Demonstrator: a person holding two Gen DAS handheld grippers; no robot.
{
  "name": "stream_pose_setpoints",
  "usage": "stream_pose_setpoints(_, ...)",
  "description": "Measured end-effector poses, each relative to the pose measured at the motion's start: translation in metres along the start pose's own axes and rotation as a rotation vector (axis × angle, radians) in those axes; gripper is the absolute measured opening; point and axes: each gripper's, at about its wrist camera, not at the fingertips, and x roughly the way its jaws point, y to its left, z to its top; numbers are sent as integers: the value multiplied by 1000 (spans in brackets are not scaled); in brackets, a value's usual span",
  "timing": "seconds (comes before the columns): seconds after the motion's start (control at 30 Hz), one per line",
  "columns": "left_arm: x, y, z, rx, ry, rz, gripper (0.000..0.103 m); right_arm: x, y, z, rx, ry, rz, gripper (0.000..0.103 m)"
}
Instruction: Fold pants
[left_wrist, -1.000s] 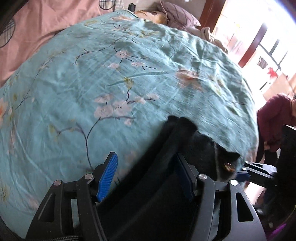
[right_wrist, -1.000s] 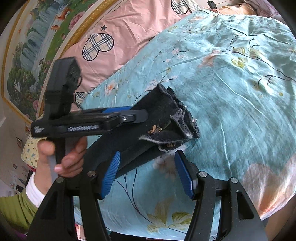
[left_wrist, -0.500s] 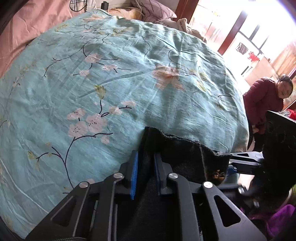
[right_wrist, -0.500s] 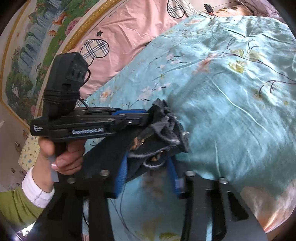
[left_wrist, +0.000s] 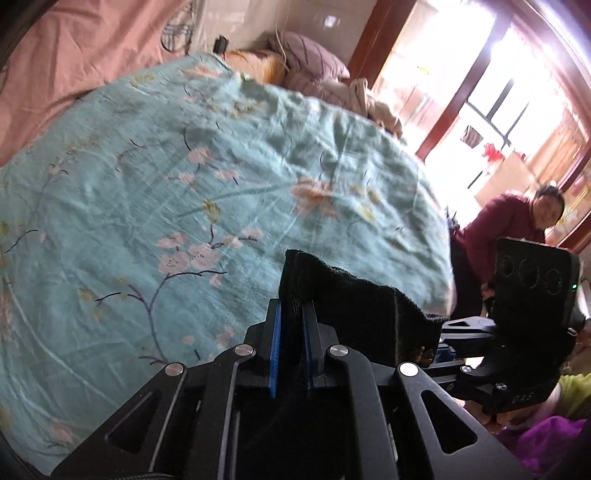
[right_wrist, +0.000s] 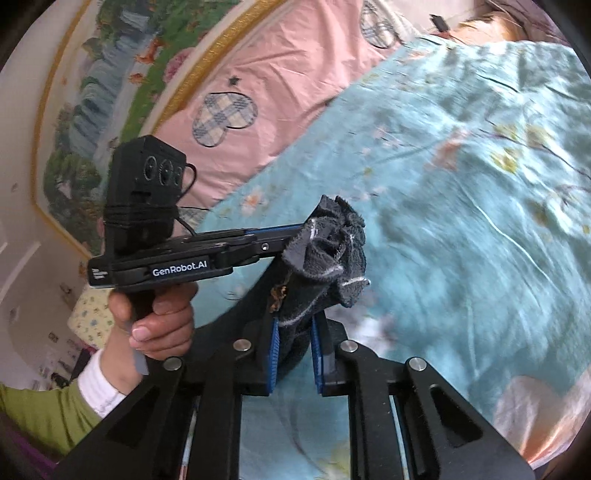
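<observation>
Above the teal floral bedspread (left_wrist: 155, 192): 2 handheld grippers clamped on 1 pair of dark pants (left_wrist: 354, 306).

Left wrist view: the left gripper (left_wrist: 291, 328) had its blue pads pressed together on an upright edge of the pants, the fabric rising just beyond the fingertips and stretching to the right, where the right gripper (left_wrist: 443, 354) met its far corner. Right wrist view: the right gripper (right_wrist: 295, 354) pinched a bunched, grey-edged end of the pants (right_wrist: 325, 266) between its blue pads; the left gripper (right_wrist: 284, 236), held in the person's left hand (right_wrist: 155, 317), gripped the same bunch from the left side. The garment hung clear of the bedspread (right_wrist: 461, 206) near its edge. Pink bedding with plaid hearts (right_wrist: 280, 96) lay beyond, and 1 onlooker in a maroon top (left_wrist: 517, 229) sat at right.
</observation>
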Motion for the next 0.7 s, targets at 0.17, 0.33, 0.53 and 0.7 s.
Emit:
stream_pose_setpoints(0.17,-45,2,-14,-36,-89,-1,8,-1,19,3,-18,-11,102,16)
stream_pose_setpoints(0.33,-85,7,-35,-86,-165,10,8,7,47,0,-72,8,181,16)
stream_pose_setpoints(0.53,-130,18,-69,-143,-251,32,8,25,87,-6,-149,59,246,16)
stream_pose_setpoints(0.7,-158,29,-102,-194,-307,52,8,46,112,-14,-189,120,297,16)
